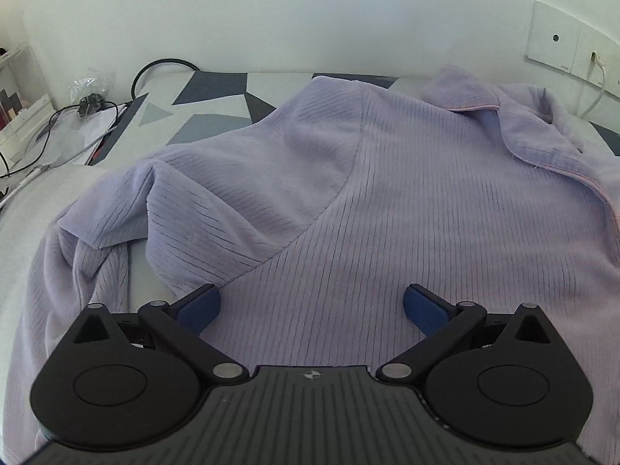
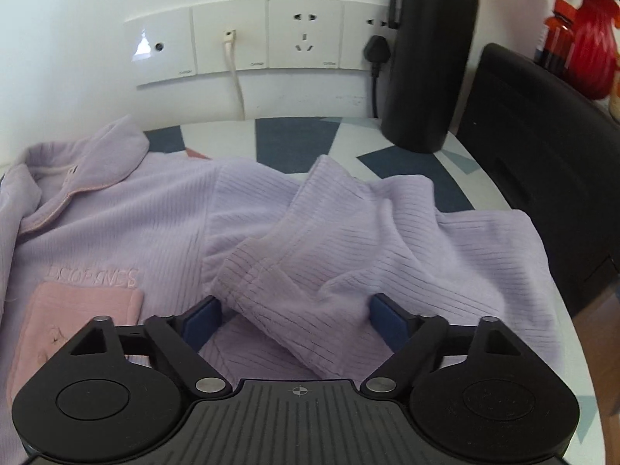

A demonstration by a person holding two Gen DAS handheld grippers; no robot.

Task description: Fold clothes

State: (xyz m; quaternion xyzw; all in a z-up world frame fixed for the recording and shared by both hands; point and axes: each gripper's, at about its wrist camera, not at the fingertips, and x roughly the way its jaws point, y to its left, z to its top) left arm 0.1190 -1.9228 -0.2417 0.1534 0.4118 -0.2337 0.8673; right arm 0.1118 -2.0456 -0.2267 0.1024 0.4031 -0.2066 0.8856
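A lilac ribbed shirt (image 1: 407, 193) lies spread on the patterned table, collar (image 1: 484, 93) at the far right. Its sleeve (image 1: 213, 201) is folded in over the body on the left. My left gripper (image 1: 312, 310) hangs open just above the shirt's body, with nothing pinched between its blue pads. In the right wrist view the same shirt (image 2: 116, 213) shows a pink chest pocket (image 2: 77, 317). The other sleeve (image 2: 310, 271) lies crumpled across the body. My right gripper (image 2: 296, 319) straddles this sleeve's cuff end, one pad at each edge, and the fabric does not look squeezed.
A tall black bottle (image 2: 430, 58) stands at the table's back right, beside a black chair back (image 2: 542, 155). Wall sockets (image 2: 271, 38) with plugged cables run behind the table. Loose cables and papers (image 1: 77, 116) lie off the left side. The tablecloth (image 1: 209, 89) shows beyond the shirt.
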